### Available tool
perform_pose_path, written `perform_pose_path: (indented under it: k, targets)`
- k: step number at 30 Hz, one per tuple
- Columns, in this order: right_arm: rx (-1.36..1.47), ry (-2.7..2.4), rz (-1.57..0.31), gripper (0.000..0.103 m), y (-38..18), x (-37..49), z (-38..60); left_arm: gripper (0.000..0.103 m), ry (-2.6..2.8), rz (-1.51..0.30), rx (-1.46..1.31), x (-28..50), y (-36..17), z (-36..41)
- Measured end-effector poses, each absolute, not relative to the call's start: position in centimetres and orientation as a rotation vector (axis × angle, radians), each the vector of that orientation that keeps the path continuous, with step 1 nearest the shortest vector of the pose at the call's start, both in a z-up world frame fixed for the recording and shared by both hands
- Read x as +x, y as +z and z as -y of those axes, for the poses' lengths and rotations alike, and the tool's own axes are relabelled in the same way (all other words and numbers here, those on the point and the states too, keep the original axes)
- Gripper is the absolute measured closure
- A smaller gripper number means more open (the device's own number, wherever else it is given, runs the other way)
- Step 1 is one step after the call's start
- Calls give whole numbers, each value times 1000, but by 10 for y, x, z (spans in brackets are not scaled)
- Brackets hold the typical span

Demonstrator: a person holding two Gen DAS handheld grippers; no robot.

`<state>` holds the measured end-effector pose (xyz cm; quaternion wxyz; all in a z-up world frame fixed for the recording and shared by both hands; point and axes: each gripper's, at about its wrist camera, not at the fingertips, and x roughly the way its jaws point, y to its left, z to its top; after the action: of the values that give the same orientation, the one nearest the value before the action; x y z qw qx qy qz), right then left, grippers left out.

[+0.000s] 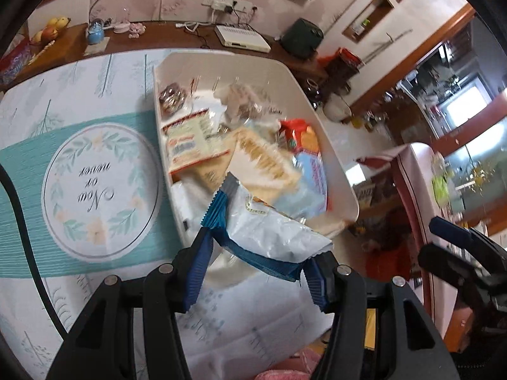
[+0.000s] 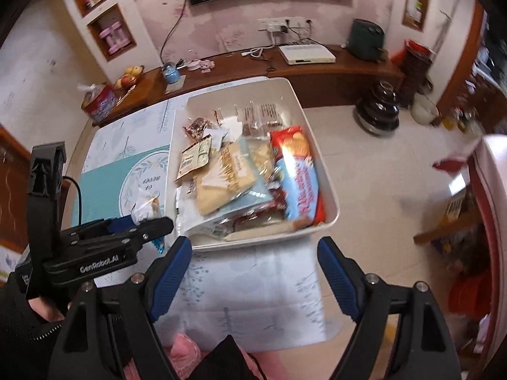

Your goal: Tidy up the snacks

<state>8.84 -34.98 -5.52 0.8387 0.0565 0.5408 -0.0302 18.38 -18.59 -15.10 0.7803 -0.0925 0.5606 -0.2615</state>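
At the lower centre of the left wrist view the left gripper (image 1: 256, 261) pinches a white snack packet (image 1: 272, 231) by its edge beside the white bin (image 1: 342, 171), which could slip onto the table, while the right gripper (image 2: 255, 274), jaws spread, holds nothing.

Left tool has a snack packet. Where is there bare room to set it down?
Free: the tablecloth strip between the white bin and the right tool, and the teal wreath mat beside the bin. Crowded: the bin, piled with packets. The left tool holds the snack packet.
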Motion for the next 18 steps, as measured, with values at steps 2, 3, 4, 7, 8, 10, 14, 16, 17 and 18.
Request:
perform_pose_path:
  k: [2,3,4,7,8,10,14,16,17,18]
  targets:
    - [103,-48,-1137,21,-52,91,358,49,-555,-1197,-200,189,-149,197]
    - [97,-44,-1132,21,-50,92,361,49,-554,-1186,-197,192,-148,202]
    - [92,-41,-1128,21,-49,92,364,49,-548,-1176,-191,193,-147,206]
    - [77,-38,-1119,21,-47,95,374,47,-519,-1146,-189,198,-146,214]
    - [72,-37,-1116,21,-47,96,376,42,-512,-1141,-205,200,-147,215]
    - [56,-37,-1108,21,-44,97,380,30,-500,-1132,-239,203,-148,214]
    - [35,-29,-1104,21,-44,97,386,15,-472,-1115,-262,204,-149,210]
    - [30,-24,-1108,21,-46,97,388,15,-446,-1114,-269,200,-150,206]
    - [33,-21,-1112,21,-46,98,389,15,-436,-1120,-279,198,-151,202]
    - [35,-20,-1118,21,-47,98,390,15,-422,-1130,-291,195,-152,197]
